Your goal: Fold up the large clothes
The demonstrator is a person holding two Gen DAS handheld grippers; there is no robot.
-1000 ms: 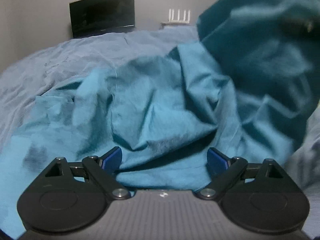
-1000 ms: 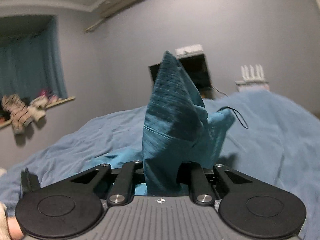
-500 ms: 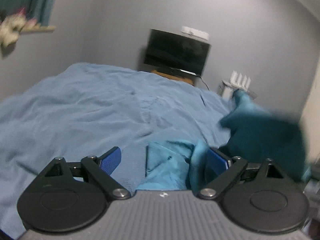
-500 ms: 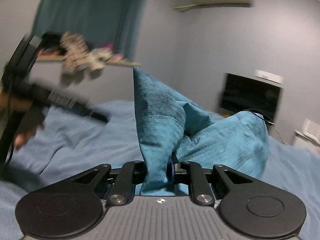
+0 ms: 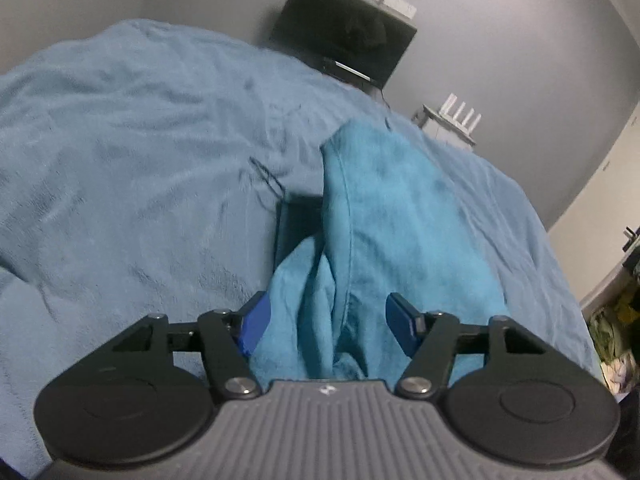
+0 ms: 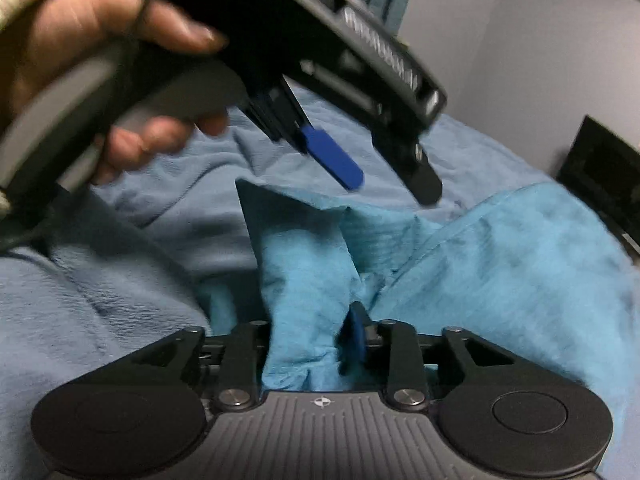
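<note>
The right tongs [image 6: 316, 340] have just been opening, the teal garment [image 6: 500, 280] bunched loosely between them on the blue bedspread [image 6: 100, 300]. The left tongs [image 5: 328, 320] have been closing around a fold, pads not yet pressing. The cloth could slip free, since neither pair grips firmly.

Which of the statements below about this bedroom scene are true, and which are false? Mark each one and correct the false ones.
1. A teal garment lies on a blue blanket. True.
2. The screen by the wall shows a bright picture. False: it is dark.
3. A white router with upright antennas stands to the right of the screen. True.
4. The garment is folded flat and smooth. False: it is bunched and rumpled.
5. The hand in the right wrist view wears a black glove. False: it is bare, with a pale sleeve at the wrist.
</note>
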